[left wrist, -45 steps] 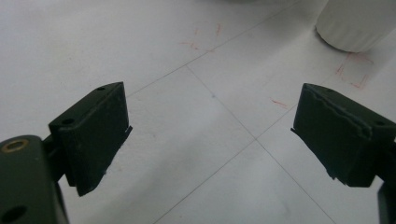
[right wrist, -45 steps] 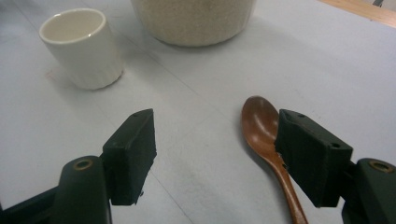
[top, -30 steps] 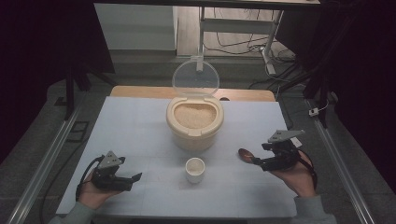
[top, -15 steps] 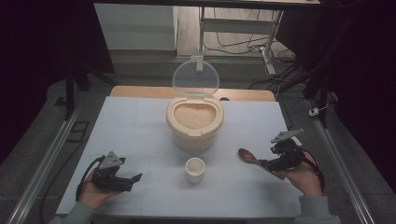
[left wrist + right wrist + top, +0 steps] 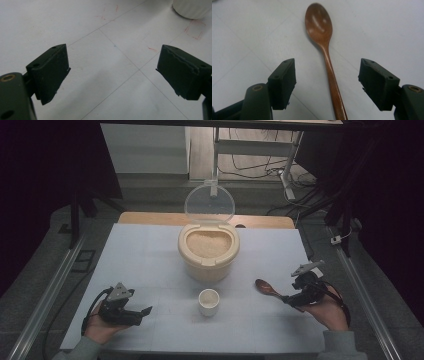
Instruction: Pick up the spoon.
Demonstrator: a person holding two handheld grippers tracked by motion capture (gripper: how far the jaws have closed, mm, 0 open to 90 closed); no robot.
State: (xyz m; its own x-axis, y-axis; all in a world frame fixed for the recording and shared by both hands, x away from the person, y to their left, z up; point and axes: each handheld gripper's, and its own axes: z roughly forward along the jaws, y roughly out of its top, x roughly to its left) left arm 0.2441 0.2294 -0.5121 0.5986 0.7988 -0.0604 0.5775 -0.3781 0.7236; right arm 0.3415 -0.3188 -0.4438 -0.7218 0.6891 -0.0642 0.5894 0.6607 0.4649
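Straddling the spoon [image 5: 325, 50], wide: the right claw [image 5: 327, 82].
Left claw [image 5: 112, 72] wide over the bare desk [image 5: 105, 30]; red marks there, perhaps writing, unreadable.

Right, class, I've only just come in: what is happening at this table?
A person holds a claw in each hand. The right claw is open, its jaws on either side of the handle of a wooden spoon lying flat on the table; it has not gripped it. The left claw rests open, holding nothing. Between them stand a small white cup and an open container of rice.
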